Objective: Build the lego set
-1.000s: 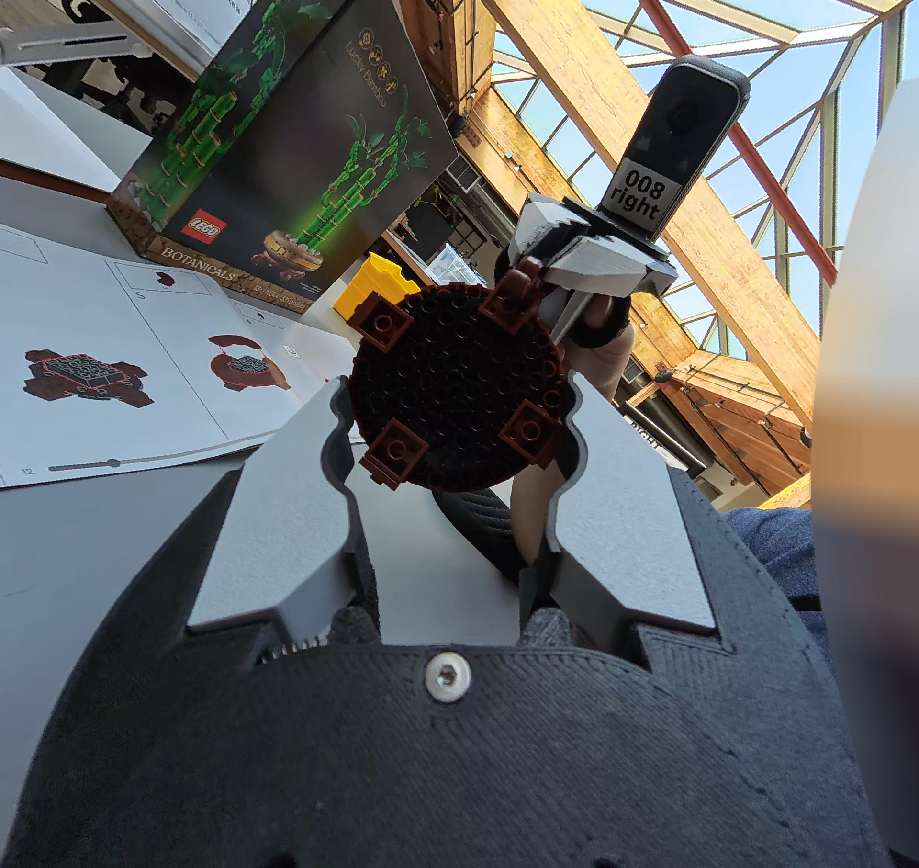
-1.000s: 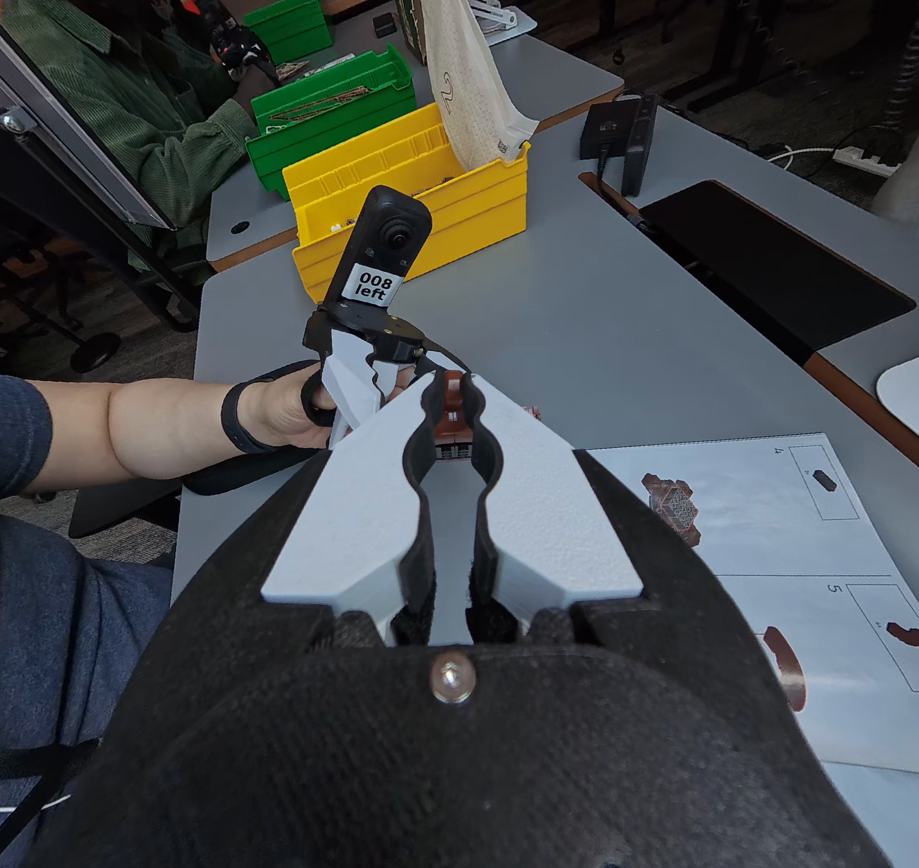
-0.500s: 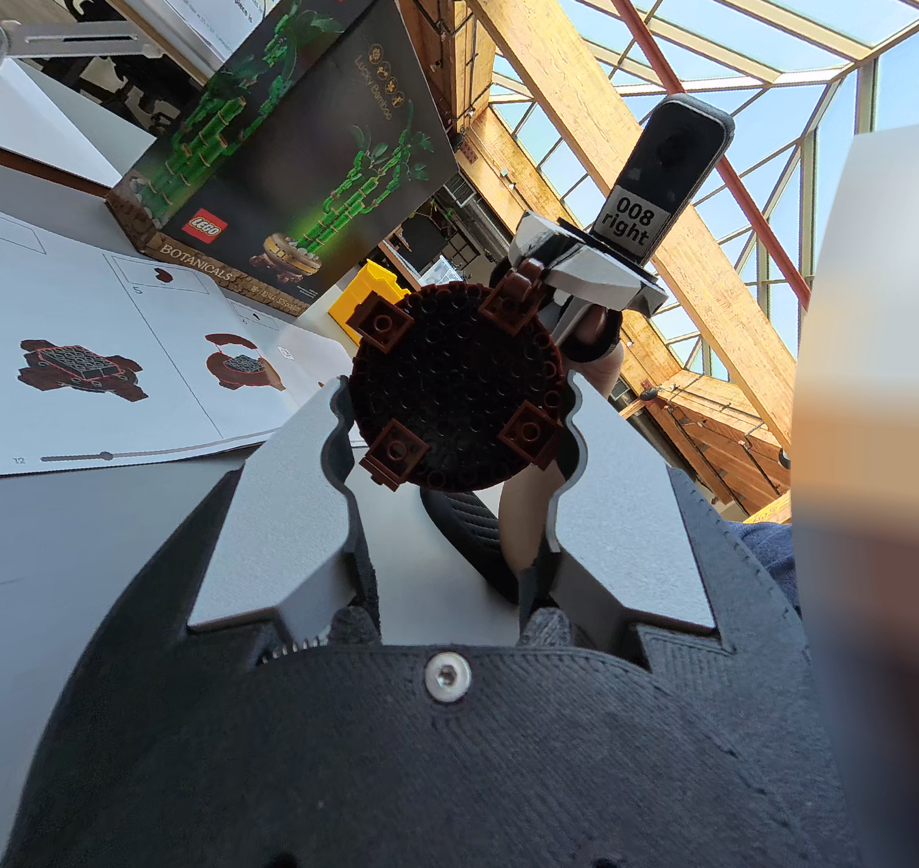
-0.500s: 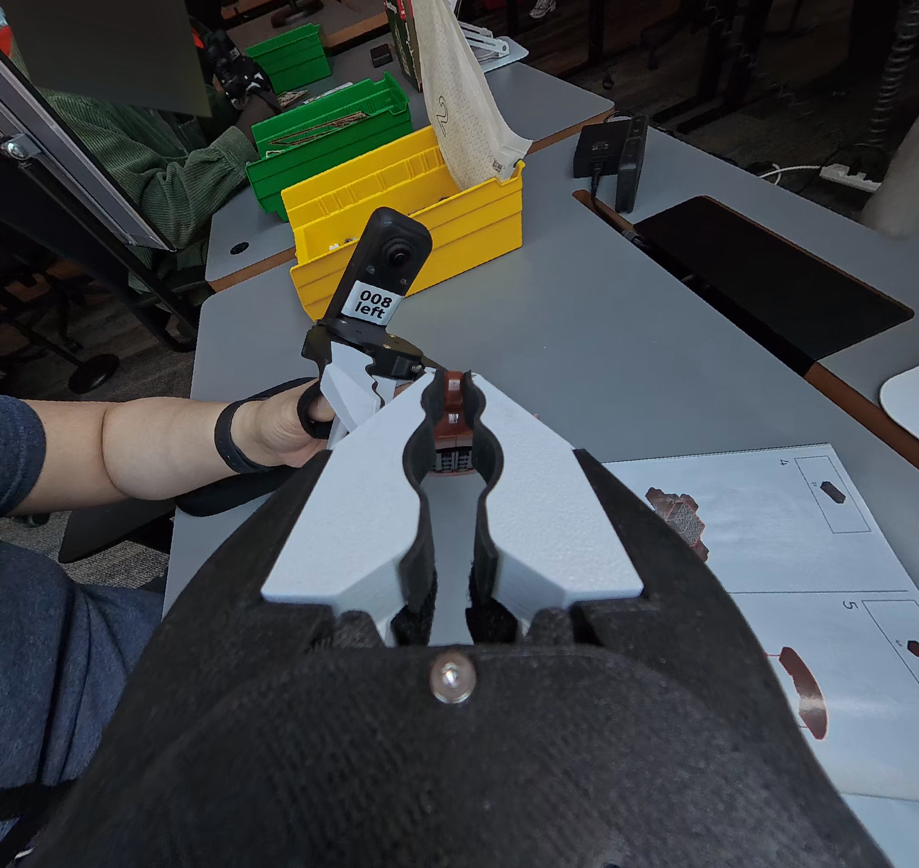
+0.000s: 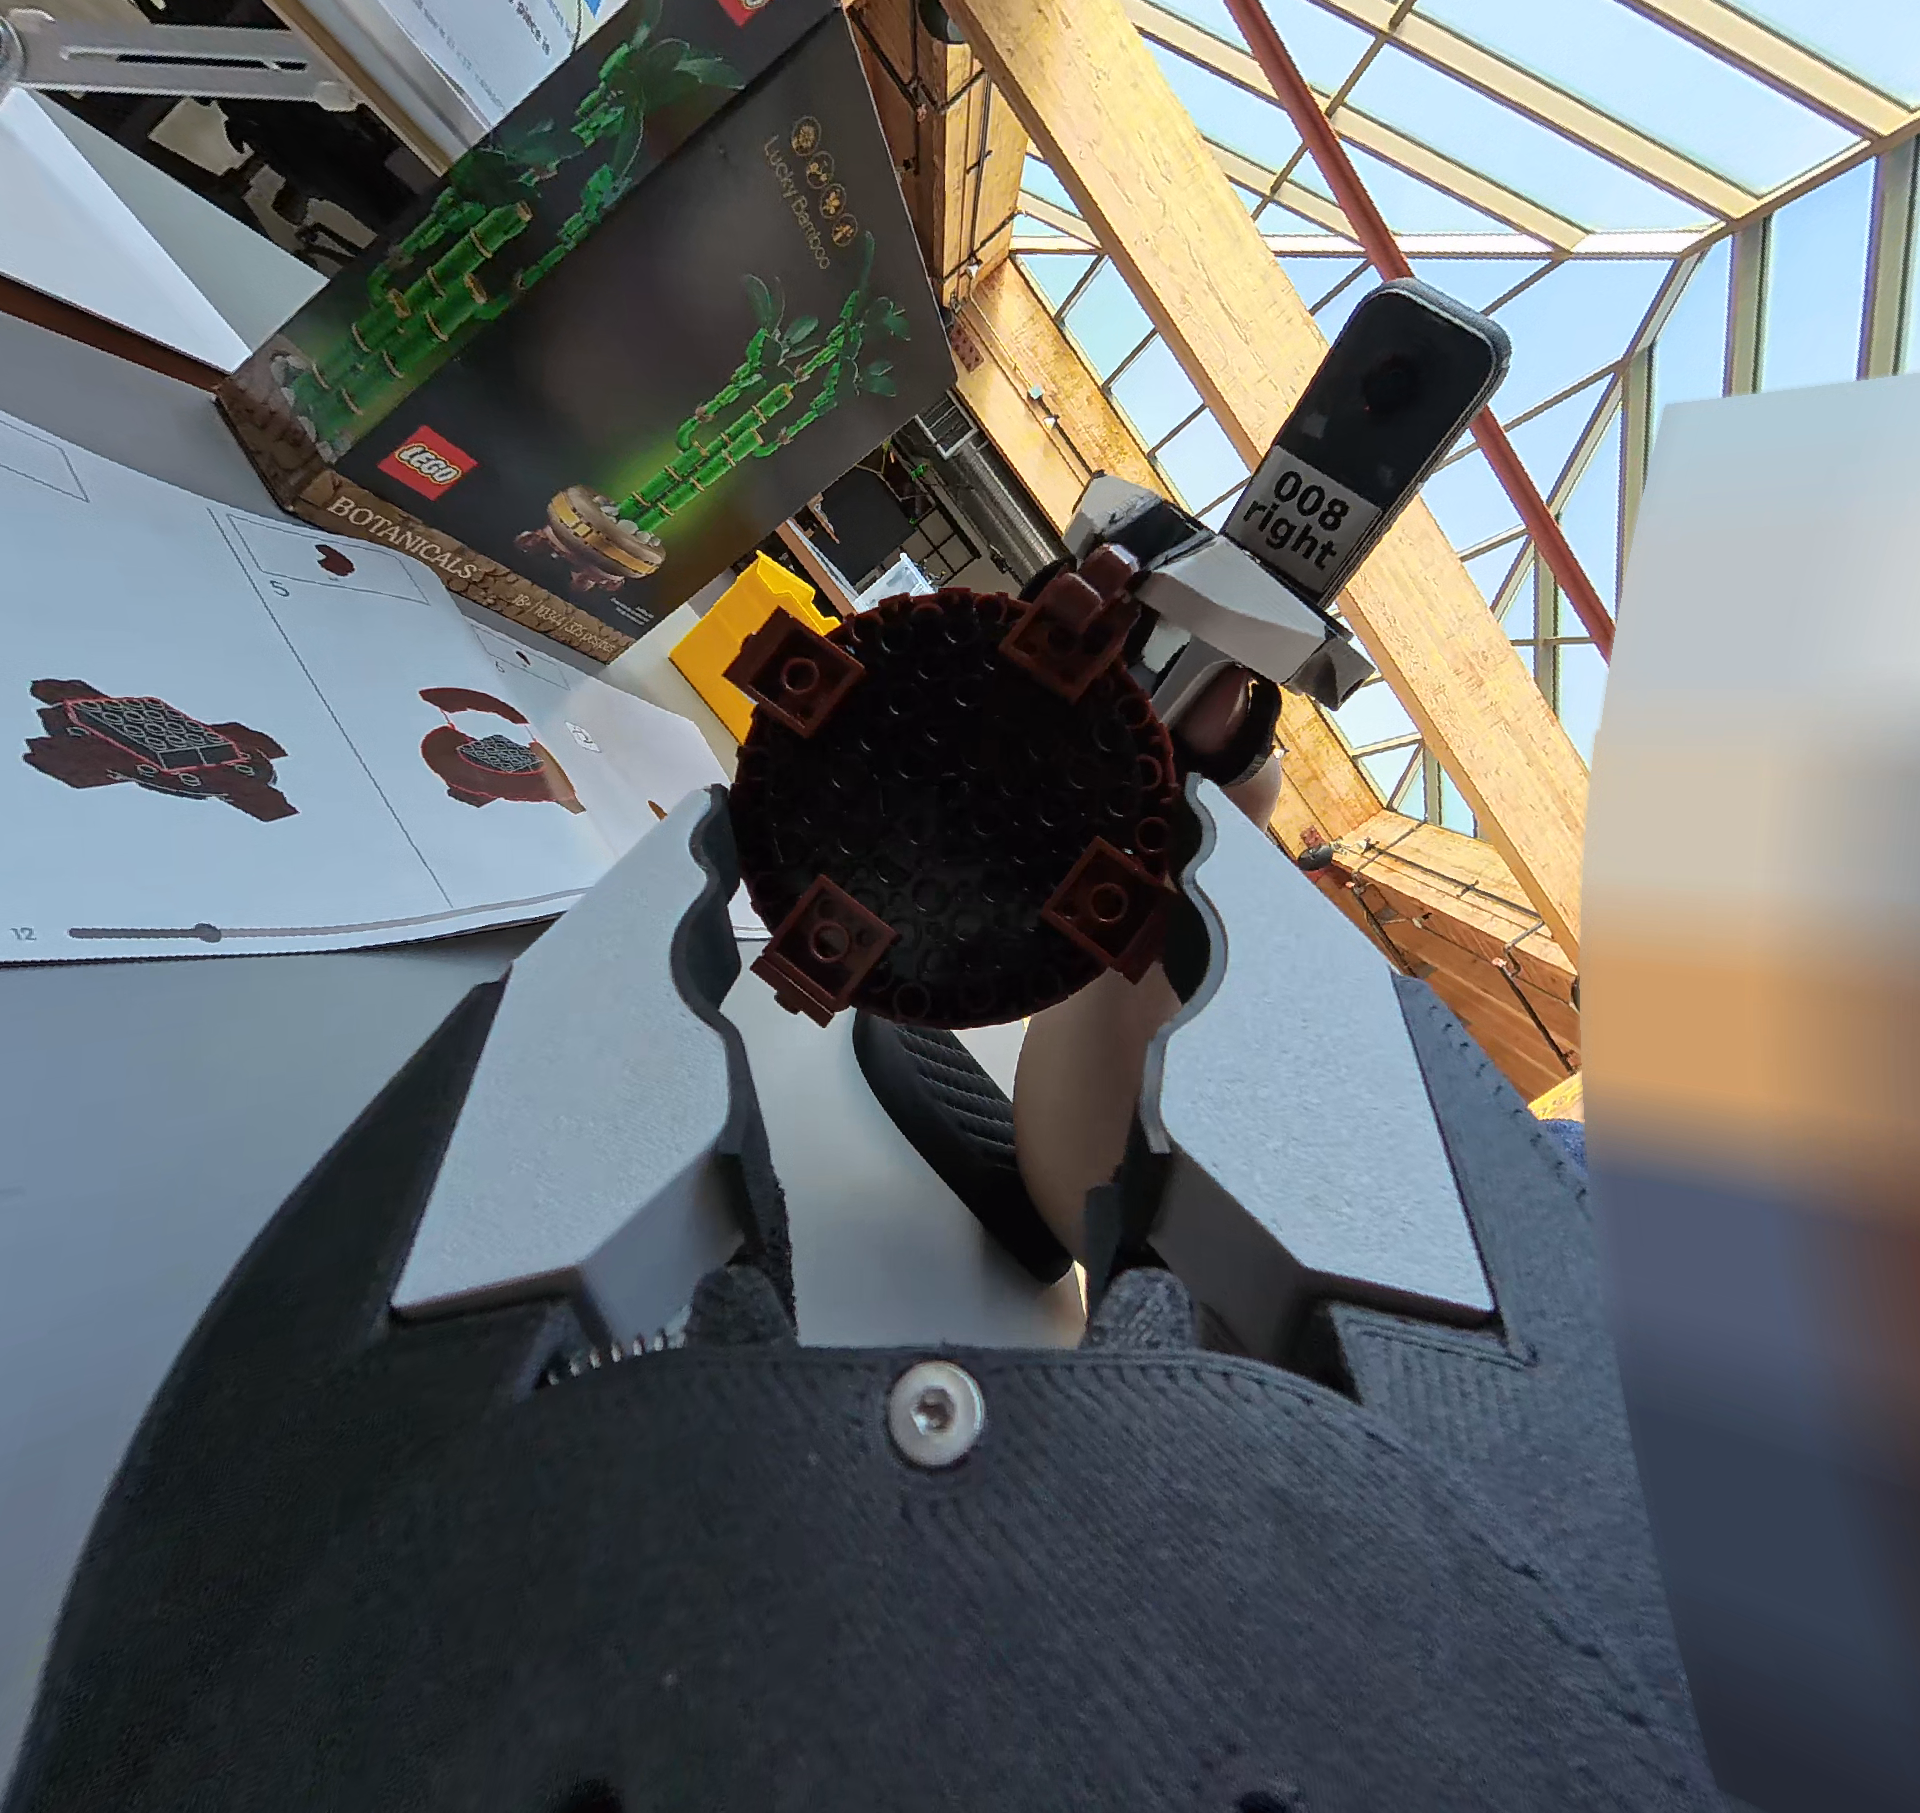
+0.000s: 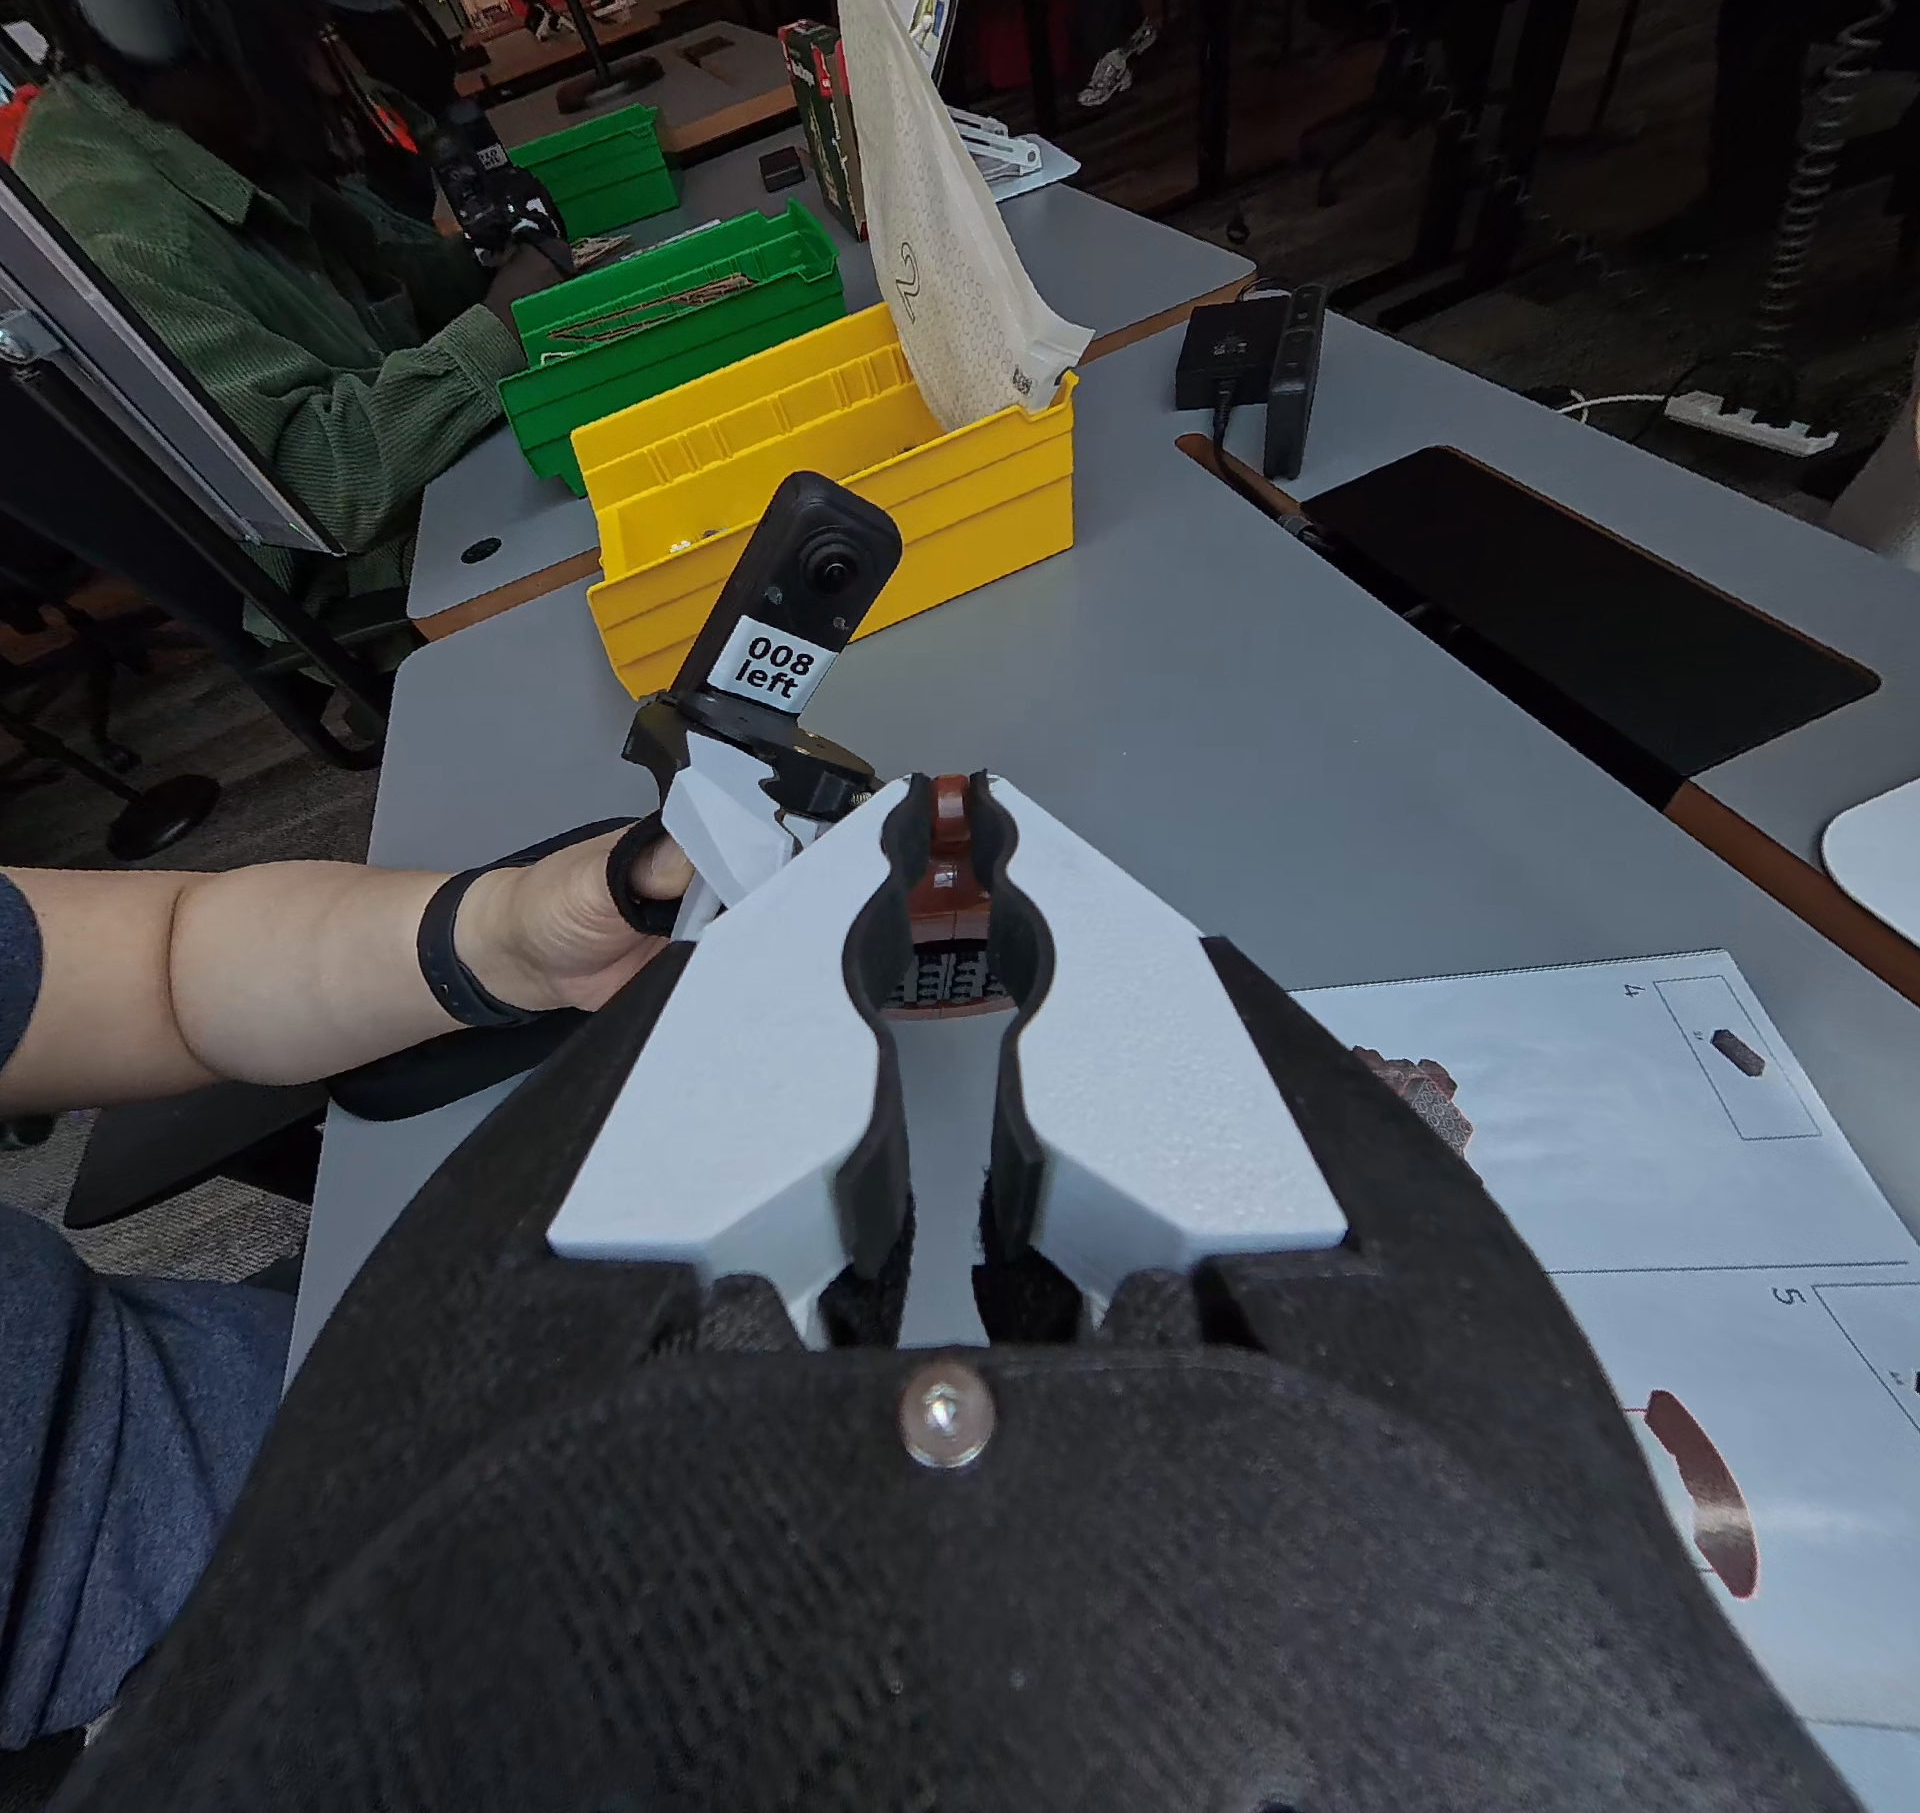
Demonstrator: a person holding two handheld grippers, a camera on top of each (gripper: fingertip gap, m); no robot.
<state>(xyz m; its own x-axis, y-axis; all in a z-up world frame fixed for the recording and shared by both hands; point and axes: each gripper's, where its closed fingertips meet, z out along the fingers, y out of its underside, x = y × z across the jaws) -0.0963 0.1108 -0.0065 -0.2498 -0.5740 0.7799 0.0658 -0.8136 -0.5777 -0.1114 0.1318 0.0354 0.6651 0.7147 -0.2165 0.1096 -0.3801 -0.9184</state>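
My left gripper (image 5: 951, 828) is shut on a round dark-brown lego plate (image 5: 935, 766), held off the table with its underside towards the left wrist camera. Several reddish-brown square pieces (image 5: 795, 672) sit around the plate's rim. My right gripper (image 6: 948, 795) is shut on a small reddish-brown piece (image 6: 948, 833) at the plate's upper right rim. It also shows in the left wrist view (image 5: 1127, 600). The plate's edge (image 6: 940, 994) shows between the right fingers. The left gripper (image 6: 748, 807) shows just left of them.
The open instruction booklet (image 5: 260, 776) lies on the grey table (image 6: 1195, 724), with the lego box (image 5: 623, 309) behind it. A yellow bin (image 6: 831, 485) holding a paper bag (image 6: 935, 205), green bins (image 6: 675, 329) and a black mat (image 6: 1558, 600) lie farther off. A person in green (image 6: 208, 257) sits at the far left.
Both grippers have kept their holds and shifted slightly together. The plate's edge now shows deeper between the right fingers.
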